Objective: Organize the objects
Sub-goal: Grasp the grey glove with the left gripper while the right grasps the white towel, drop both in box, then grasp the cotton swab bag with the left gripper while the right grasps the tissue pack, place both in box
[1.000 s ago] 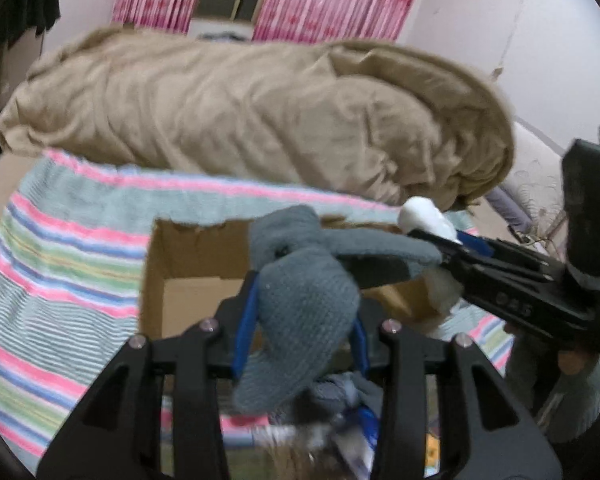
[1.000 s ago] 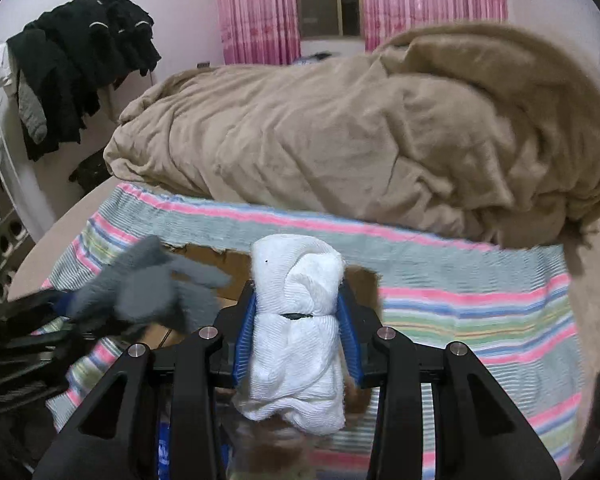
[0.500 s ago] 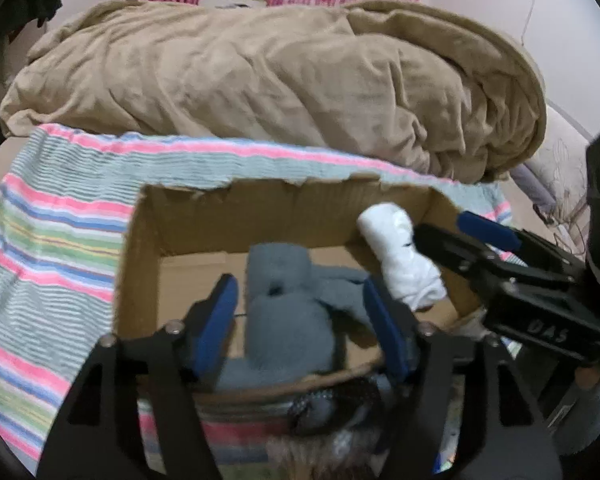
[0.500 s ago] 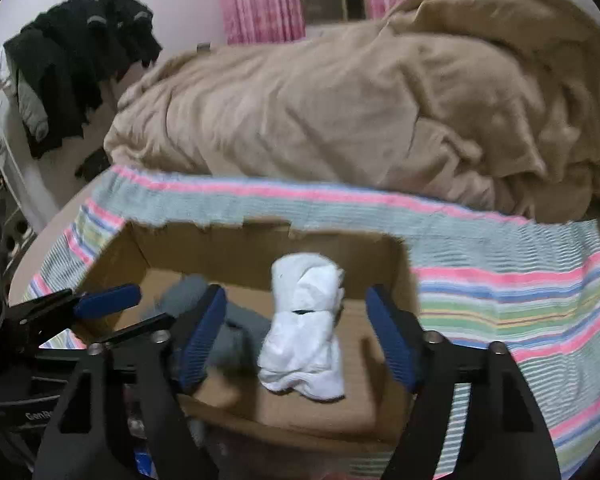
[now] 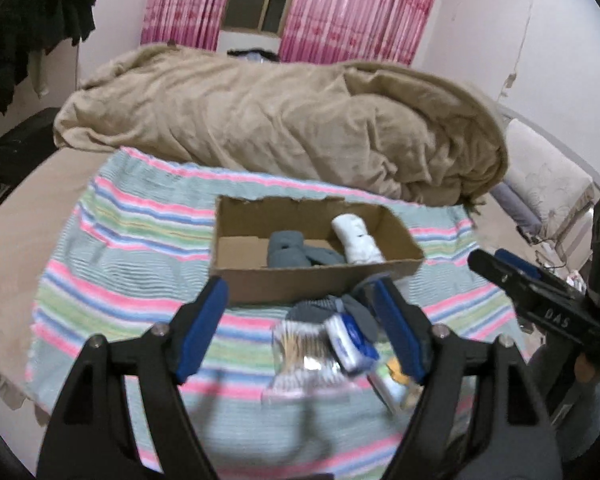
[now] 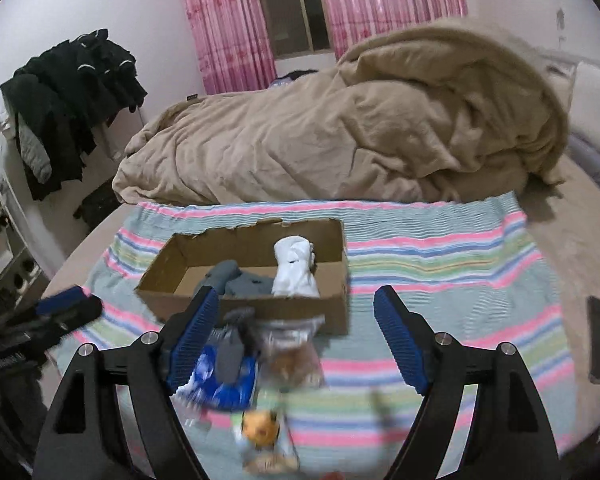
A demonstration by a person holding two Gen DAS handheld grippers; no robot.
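A cardboard box (image 5: 236, 276) (image 6: 160, 280) sits on the striped cloth. Inside it lie a rolled grey sock (image 5: 288, 250) (image 6: 224, 276) and a rolled white sock (image 5: 356, 240) (image 6: 294, 268). In front of the box lie another grey sock (image 5: 320, 310) (image 6: 236, 340), a pack of cotton swabs (image 5: 300, 348) (image 6: 292, 360), a blue-and-white packet (image 5: 352, 340) (image 6: 216, 380) and a small orange-topped item (image 6: 260, 428). My left gripper (image 5: 300, 328) is open and empty above this pile. My right gripper (image 6: 296, 340) is open and empty, also above the pile.
A tan duvet (image 5: 280, 120) (image 6: 340, 128) is heaped on the bed behind the box. The striped cloth (image 5: 120, 240) (image 6: 440, 248) covers the near bed. Dark clothes (image 6: 72, 100) hang at the left. A black remote-like object (image 6: 598, 344) lies at the right.
Both grippers opened and let the grey and white socks go into the box, then pulled back and up away from it.
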